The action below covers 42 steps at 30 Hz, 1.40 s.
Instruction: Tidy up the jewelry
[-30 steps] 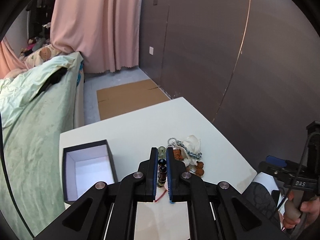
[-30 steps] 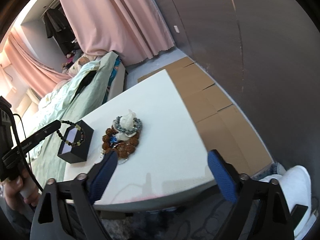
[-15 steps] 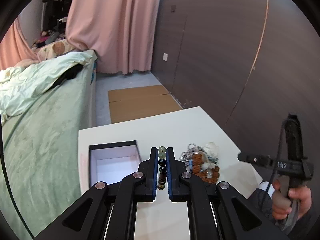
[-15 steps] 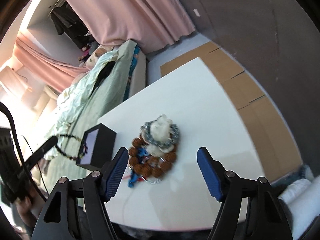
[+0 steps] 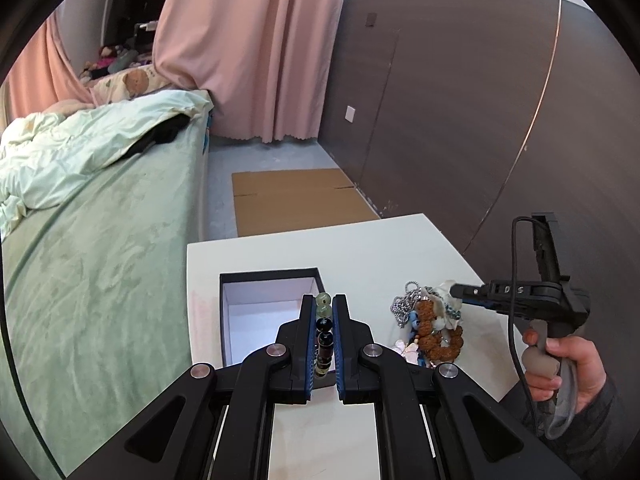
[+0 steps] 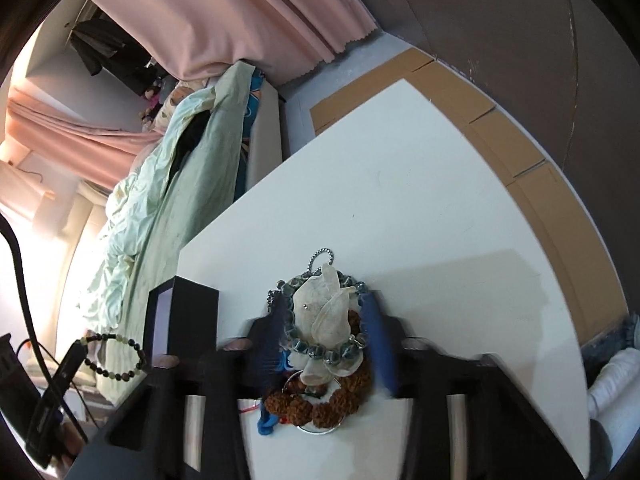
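Soft daylight, fisheye warping, blurred jaws

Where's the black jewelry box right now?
In the left wrist view, the black box sits open on the white table, on its bed-side edge, left of the jewelry pile.

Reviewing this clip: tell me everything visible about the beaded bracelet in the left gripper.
The bracelet is a loop of round, glossy beads, mostly dark with a few pale green ones, stone or glass by the look. The left gripper is shut on it, its blue-padded fingers pinching one stretch of beads. The right wrist view shows the rest hanging free as an open loop beside the black box, touching nothing else visible.
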Available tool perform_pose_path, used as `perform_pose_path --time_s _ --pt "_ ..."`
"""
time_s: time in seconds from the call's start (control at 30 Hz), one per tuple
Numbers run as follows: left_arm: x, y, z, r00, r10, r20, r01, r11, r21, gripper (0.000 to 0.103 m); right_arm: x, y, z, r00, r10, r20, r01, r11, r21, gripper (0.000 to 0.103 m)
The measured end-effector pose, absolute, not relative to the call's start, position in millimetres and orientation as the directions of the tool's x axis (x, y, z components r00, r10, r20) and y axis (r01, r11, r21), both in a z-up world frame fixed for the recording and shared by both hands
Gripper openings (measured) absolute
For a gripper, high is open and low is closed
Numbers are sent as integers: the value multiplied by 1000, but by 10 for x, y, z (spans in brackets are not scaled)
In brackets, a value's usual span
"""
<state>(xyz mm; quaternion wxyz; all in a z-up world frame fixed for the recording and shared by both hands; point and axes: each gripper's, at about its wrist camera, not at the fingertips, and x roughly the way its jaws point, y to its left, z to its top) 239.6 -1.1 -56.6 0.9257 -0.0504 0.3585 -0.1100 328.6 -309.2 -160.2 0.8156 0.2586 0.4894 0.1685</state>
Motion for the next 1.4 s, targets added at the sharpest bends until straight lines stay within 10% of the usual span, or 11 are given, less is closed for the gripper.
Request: perform_pose_path --time_s 0.83,1.4 --pt "2294 262 -248 774 -221 -594 150 974 -167 8 2951 -2565 -346 595 642 -483 -263 724 638 3" --pt "2187 626 29 805 -142 -577 73 987 -140 8 3185 -1541 -670 408 769 -491 -348 629 696 4"
